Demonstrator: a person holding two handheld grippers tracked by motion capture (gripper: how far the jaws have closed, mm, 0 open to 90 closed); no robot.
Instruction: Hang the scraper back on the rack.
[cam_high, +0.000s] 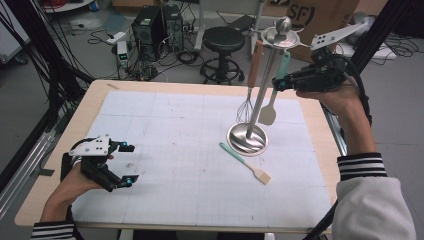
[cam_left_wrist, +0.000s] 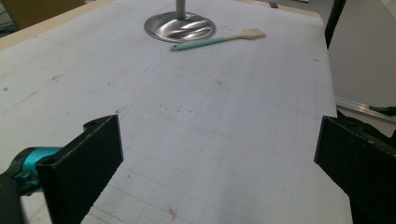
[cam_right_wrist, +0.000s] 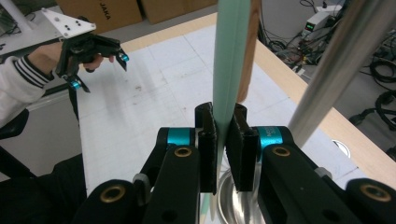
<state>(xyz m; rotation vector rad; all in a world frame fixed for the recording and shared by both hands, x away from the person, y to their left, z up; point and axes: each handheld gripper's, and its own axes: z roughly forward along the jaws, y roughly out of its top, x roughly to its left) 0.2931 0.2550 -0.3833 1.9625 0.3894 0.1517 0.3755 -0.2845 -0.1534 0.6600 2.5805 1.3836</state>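
Note:
A steel utensil stand (cam_high: 247, 138) rises from the mat's right half, its pole (cam_right_wrist: 336, 65) running up to a hook plate (cam_high: 280, 36). From it hang a wooden-handled whisk (cam_high: 248, 95) and a teal-handled spatula (cam_high: 267, 115). My right gripper (cam_high: 278, 82) is raised beside the pole, shut on the spatula's teal handle (cam_right_wrist: 231, 60); the jaws (cam_right_wrist: 225, 126) pinch it from both sides. A teal-handled brush (cam_high: 245, 162) lies flat in front of the stand's base (cam_left_wrist: 180, 27). My left gripper (cam_high: 127, 163) rests low at the mat's left edge, open and holding nothing, with its black fingers (cam_left_wrist: 88, 158) far apart.
A white gridded mat (cam_high: 175, 150) covers the wooden table. Behind the table stand a black stool (cam_high: 223, 42), computer towers (cam_high: 157, 30) with cables, and a cardboard box (cam_high: 320, 15). The person's sleeve (cam_high: 372, 200) is at the lower right.

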